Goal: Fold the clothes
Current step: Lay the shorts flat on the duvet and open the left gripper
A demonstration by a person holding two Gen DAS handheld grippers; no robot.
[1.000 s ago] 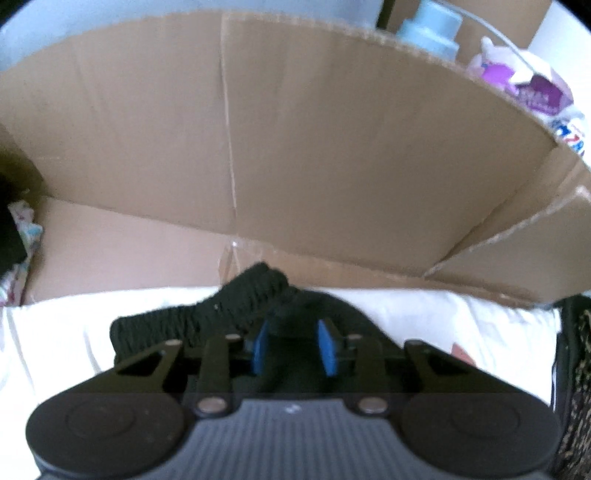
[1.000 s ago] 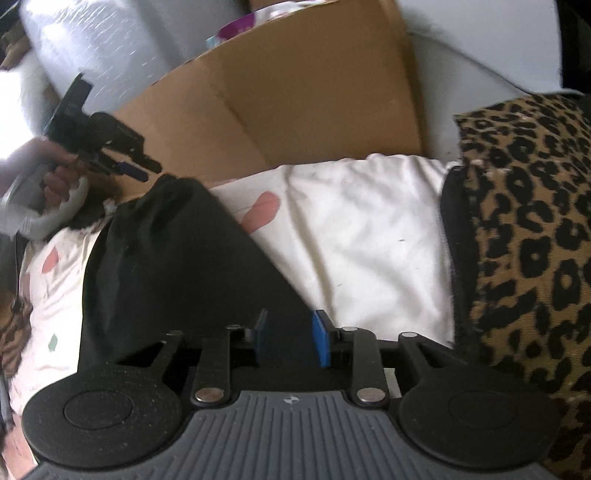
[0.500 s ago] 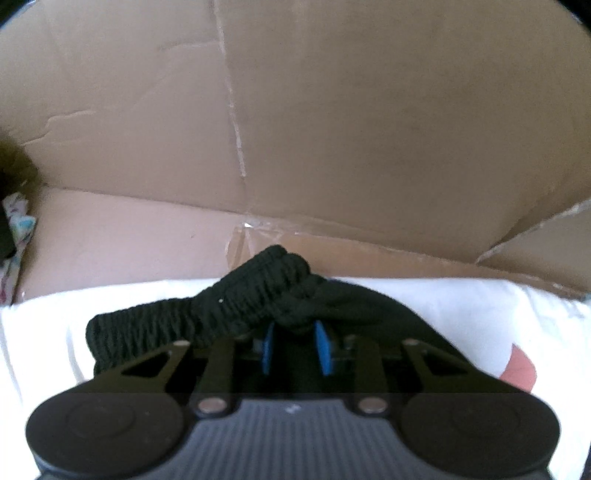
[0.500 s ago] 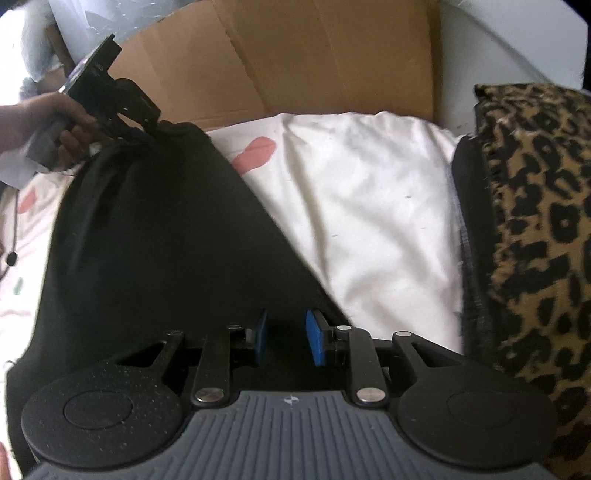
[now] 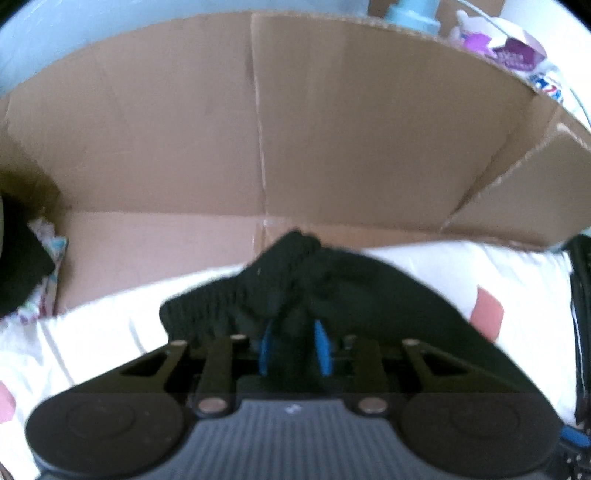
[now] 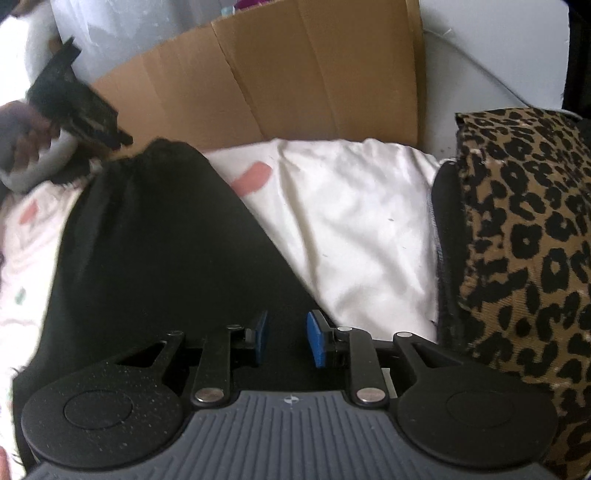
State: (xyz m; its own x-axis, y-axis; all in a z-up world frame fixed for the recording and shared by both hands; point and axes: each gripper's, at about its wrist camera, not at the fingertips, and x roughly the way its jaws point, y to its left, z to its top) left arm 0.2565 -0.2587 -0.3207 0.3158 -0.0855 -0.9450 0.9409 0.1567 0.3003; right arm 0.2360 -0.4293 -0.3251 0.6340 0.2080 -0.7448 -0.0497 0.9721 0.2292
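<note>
Brown corrugated cardboard box (image 5: 332, 129), flaps spread, fills the far side of both views. In front of it lies the white bedsheet w/ pink blotches (image 6: 351, 221), on which I work.

Task item: black fabric garment w/ ribbed elastic waistband (image 6: 155, 251), lying on the sheet. Long axis runs from near my right gripper (image 6: 284, 338) diagonally up-left to the left gripper (image 6: 110, 136); waistband end points toward the box, away from me.

Leopard-print brown and black fabric (image 6: 524, 240), w/ a black edge, sits just beside the sheet on the right.

Right wrist view only: leopard fabric in full, whole length of garment, and the person's hand (image 6: 29, 147) on the left gripper's handle (blurred). Right gripper's blue pads (image 6: 317, 339) are spread apart over the garment's near end; whether cloth is between them I cannot tell.

Left wrist view only: waistband (image 5: 229, 299) bunched and raised at the fingers, plus a pale blue bottle (image 5: 410, 11) and purple-white package (image 5: 513, 51) behind the box. Left gripper (image 5: 293, 347): jaws pinching black cloth between the blue pads.
</note>
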